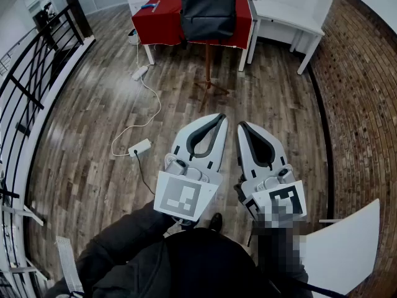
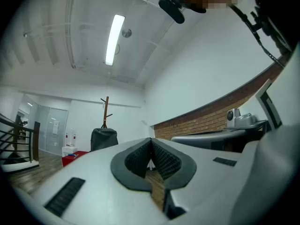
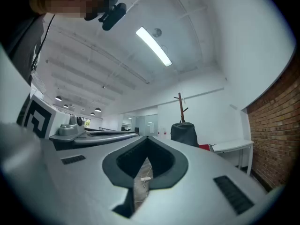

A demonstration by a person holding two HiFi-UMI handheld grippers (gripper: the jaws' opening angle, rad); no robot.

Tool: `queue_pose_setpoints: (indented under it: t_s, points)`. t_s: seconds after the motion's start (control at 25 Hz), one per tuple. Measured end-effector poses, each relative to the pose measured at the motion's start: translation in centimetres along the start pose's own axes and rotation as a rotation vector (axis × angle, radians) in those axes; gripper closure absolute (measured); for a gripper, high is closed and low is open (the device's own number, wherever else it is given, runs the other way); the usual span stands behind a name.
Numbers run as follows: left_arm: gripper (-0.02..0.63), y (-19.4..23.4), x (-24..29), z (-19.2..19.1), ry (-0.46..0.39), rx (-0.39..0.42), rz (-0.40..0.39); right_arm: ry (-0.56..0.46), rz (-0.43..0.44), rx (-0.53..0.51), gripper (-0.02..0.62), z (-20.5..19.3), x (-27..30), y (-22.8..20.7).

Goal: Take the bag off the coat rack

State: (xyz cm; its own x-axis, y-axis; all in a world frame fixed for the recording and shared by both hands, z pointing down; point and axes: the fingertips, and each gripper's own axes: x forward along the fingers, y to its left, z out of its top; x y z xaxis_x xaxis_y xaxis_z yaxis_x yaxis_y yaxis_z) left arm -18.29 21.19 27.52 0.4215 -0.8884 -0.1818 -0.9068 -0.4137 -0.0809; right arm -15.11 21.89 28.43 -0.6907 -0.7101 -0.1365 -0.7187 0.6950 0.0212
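Your head camera looks down on both tools, side by side, low in front of you and pointing forward over the wooden floor. Your dark sleeves show behind them. Your left gripper (image 1: 221, 117) is clenched on nothing, with its tips together. Your right gripper (image 1: 241, 125), just beside it, is also closed and empty. Well ahead of both tips, the bag (image 1: 208, 8) hangs on the coat rack (image 1: 208, 67), whose pole and feet show beneath it. A red table (image 1: 243, 23) stands behind the rack and a white table (image 1: 285, 14) is off to its right. Only this view shows the full cable (image 1: 146, 113) trailing over the boards ahead-left of the left tool, and the black railing (image 1: 37, 61) further left.

The left gripper view tilts upward. The ribbed pads meet with nothing between them. It shows what the head camera cannot: the rack's top hooks rising above the bag, ahead-left of the tips. A ceiling light (image 2: 114, 39) is overhead and a brick wall (image 2: 206, 118) runs along to the right.

In the right gripper view the jaws are closed and empty. The bag hangs ahead, slightly right of the tips, with the white table beyond it. A bit of cable shows through the slot below the pads.
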Motion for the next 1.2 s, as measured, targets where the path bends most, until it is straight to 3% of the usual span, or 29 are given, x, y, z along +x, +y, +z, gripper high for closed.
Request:
queue_pose_setpoints:
  t_s: [0.28, 0.64, 0.96, 1.2]
  points:
    - [0.597, -1.8, 1.6, -0.4, 0.012, -0.001, 0.012, -0.003, 0.007, 0.014, 0.589, -0.1, -1.0, -2.3]
    - [0.597, -2.3, 3.6, -2.2, 0.035, 0.005, 0.088, 0.003, 0.073, 0.114, 0.588, -1.9, -1.1, -5.7]
    - [0.597, 2.9, 5.4, -4.5, 0.064, -0.017, 0.188, 0.018, 0.143, 0.096, 0.588, -3.5, 3.4, -6.6]
    - [0.597, 8.2, 9.7, -6.7, 0.057, -0.033, 0.206, 0.019, 0.126, 0.076, 0.588, -5.1, 9.0, -9.6]
